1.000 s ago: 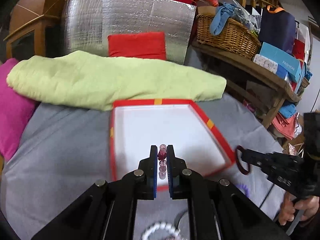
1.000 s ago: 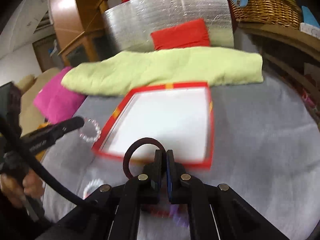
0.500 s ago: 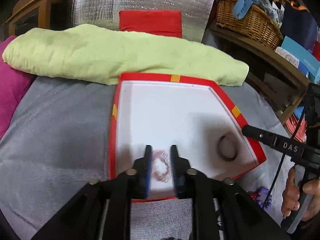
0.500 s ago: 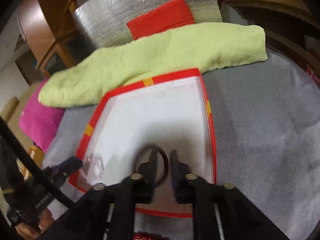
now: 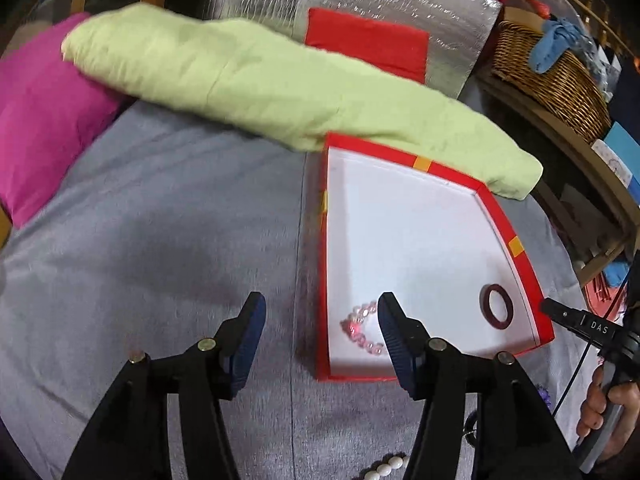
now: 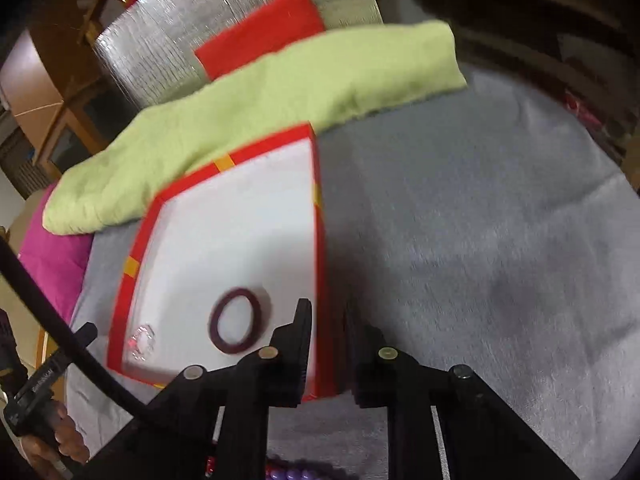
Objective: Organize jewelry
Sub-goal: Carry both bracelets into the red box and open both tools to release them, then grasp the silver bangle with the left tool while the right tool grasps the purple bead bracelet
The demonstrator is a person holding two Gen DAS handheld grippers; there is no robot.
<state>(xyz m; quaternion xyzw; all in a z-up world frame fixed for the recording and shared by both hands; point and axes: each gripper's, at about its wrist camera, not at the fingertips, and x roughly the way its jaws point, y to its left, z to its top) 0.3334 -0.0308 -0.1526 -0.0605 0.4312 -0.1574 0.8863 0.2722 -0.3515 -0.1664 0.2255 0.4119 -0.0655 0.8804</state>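
A red-rimmed white tray (image 5: 516,240) (image 6: 128,272) lies on the grey cloth. In it lie a pink bead bracelet (image 5: 360,328) (image 6: 141,342) and a dark red bangle (image 5: 497,311) (image 6: 236,322). My left gripper (image 5: 320,316) is open and empty, hanging over the tray's left edge, its right finger beside the pink bracelet. My right gripper (image 6: 326,316) is open and empty over the tray's right rim, just right of the bangle. White beads (image 5: 386,468) and purple beads (image 6: 296,472) lie on the cloth near the bottom edges.
A light green cushion (image 5: 280,84) lies behind the tray, with a pink cushion (image 5: 36,120) to the left and a silver foil panel (image 5: 360,4) behind. A wicker basket (image 5: 552,80) stands on a wooden shelf at the right.
Both grippers opened and let go: the pink bracelet and the dark red bangle now lie in the tray. The left gripper moved left, the right gripper moved right.
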